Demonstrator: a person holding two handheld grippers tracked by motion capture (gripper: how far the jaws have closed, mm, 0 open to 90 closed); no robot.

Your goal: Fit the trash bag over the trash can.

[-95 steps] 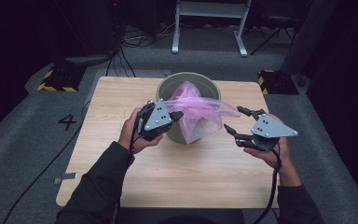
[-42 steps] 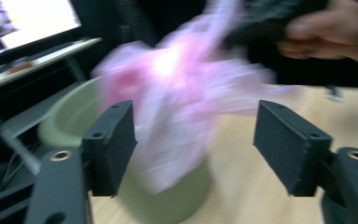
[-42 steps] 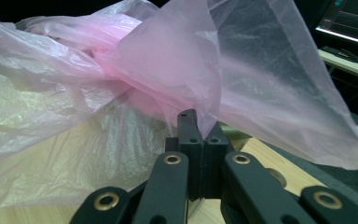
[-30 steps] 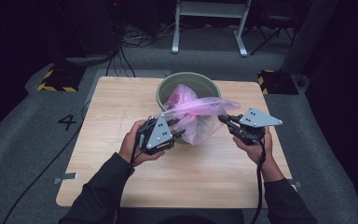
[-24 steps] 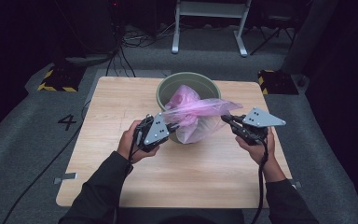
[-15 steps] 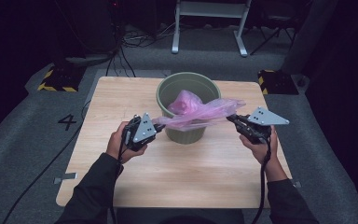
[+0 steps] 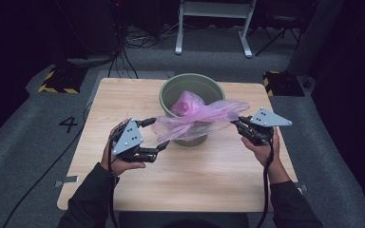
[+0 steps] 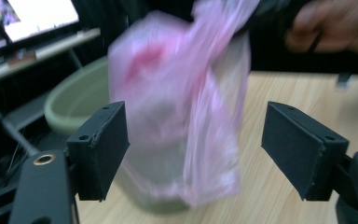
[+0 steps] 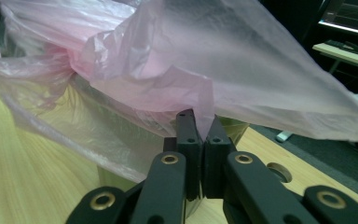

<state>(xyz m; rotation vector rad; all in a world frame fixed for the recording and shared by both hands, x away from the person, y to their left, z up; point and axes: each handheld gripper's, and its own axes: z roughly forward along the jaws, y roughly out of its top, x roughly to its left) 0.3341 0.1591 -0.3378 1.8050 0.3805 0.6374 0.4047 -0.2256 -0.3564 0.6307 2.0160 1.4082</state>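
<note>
Pink bag (image 7: 197,116) half in the green bin (image 7: 171,92) near the table's far edge, pinched only by my right hand-held gripper (image 7: 237,125), my left hand-held gripper (image 7: 156,134) gaping beside it: a one-sided pull risks tearing film or tipping bin.

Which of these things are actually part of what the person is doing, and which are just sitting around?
Part of the job:
- pink plastic bag, draped over the bin's rim
- green bin on the wooden table
- right hand-held gripper, shut on the bag's edge
- left hand-held gripper, jaws open

Just lying about:
- yellow-black striped blocks on the floor
- white frame legs behind the table
- floor cables
</note>
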